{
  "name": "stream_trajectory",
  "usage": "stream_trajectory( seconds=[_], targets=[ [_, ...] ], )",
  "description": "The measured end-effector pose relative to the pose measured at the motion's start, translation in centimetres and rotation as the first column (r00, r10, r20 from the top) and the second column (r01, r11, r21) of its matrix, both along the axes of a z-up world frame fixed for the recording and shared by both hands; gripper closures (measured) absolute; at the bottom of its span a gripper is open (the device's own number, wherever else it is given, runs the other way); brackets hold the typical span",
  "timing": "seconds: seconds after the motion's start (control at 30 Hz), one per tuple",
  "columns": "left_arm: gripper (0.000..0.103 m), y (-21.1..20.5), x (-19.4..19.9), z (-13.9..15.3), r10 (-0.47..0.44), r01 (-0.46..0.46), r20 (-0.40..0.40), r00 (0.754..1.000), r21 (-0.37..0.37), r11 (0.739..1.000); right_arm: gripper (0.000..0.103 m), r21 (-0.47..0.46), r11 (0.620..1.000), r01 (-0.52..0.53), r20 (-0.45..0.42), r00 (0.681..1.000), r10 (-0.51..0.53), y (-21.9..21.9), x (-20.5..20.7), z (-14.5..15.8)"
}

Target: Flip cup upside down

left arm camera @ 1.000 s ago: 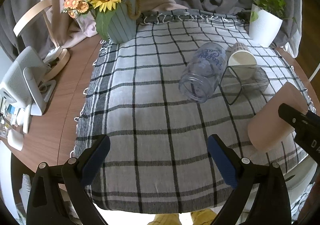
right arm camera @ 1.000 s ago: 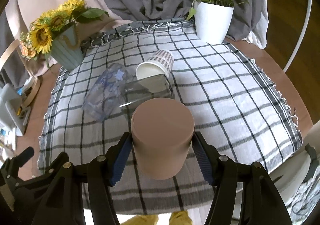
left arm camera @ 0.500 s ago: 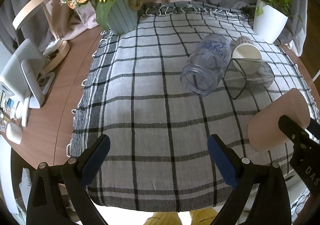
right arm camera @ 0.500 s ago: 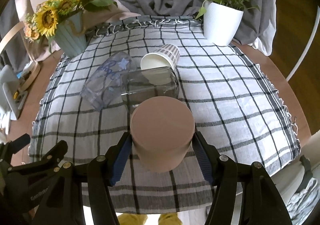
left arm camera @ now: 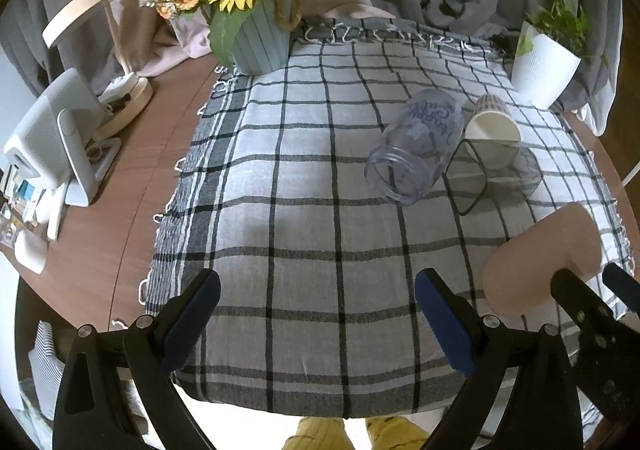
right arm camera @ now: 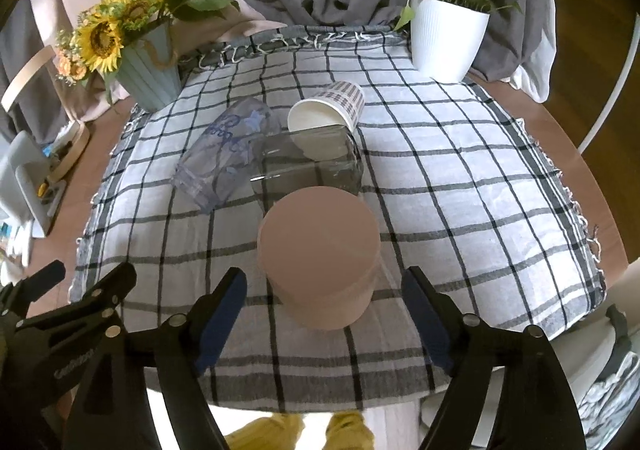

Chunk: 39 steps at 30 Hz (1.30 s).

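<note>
Pink cup (right arm camera: 320, 254) stood base-up on the checked cloth (right arm camera: 460, 186), near edge, dead centre between the right gripper (right arm camera: 322, 314) fingers. Jaws spread wide, pads clear of the cup both sides, holding nothing. Cup axis vertical, so flip looked done. Left gripper (left arm camera: 316, 326) open too, empty, well left of the cup; right hand nearer.

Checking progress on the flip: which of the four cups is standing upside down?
The pink cup, base up on the cloth between the open right hand-held gripper's fingers. The other three lie on their sides.
</note>
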<state>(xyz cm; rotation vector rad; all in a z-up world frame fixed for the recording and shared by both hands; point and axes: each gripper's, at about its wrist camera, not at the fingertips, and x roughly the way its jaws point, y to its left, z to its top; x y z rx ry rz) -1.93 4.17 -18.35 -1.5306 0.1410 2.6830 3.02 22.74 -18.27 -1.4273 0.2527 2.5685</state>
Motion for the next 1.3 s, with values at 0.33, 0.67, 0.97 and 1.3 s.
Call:
stream_trajectory(
  seconds=[0.33, 0.67, 0.97, 1.3],
  targets=[
    [0.001, 0.6, 3.6, 5.5, 0.005, 0.001, -0.143, 0.990, 0.043, 0.999, 0.016, 0.012, 1.000, 0.005, -0.165, 0.986, -0.003, 1.0, 4.4, 7.0],
    [0.001, 2.0, 7.3, 11.2, -0.004, 0.019, -0.304, 0.953, 0.047, 0.999, 0.014, 0.005, 1.000, 0.010, -0.298, 0.954, -0.008, 2.5, 8.0, 11.9],
    [0.001, 2.0, 9.7, 12.3, 0.047, -0.026, -0.330, 0.943, 0.068, 0.997, 0.004, 0.028, 1.000, -0.008, -0.370, 0.929, 0.018, 2.5, 10.8, 13.5],
    [0.001, 2.7, 10.5, 12.4, 0.070, -0.053, -0.343, 0.937, 0.058, 0.997, 0.004, 0.036, 0.999, -0.026, -0.370, 0.928, 0.038, 3.1, 11.1, 13.6]
  ],
)
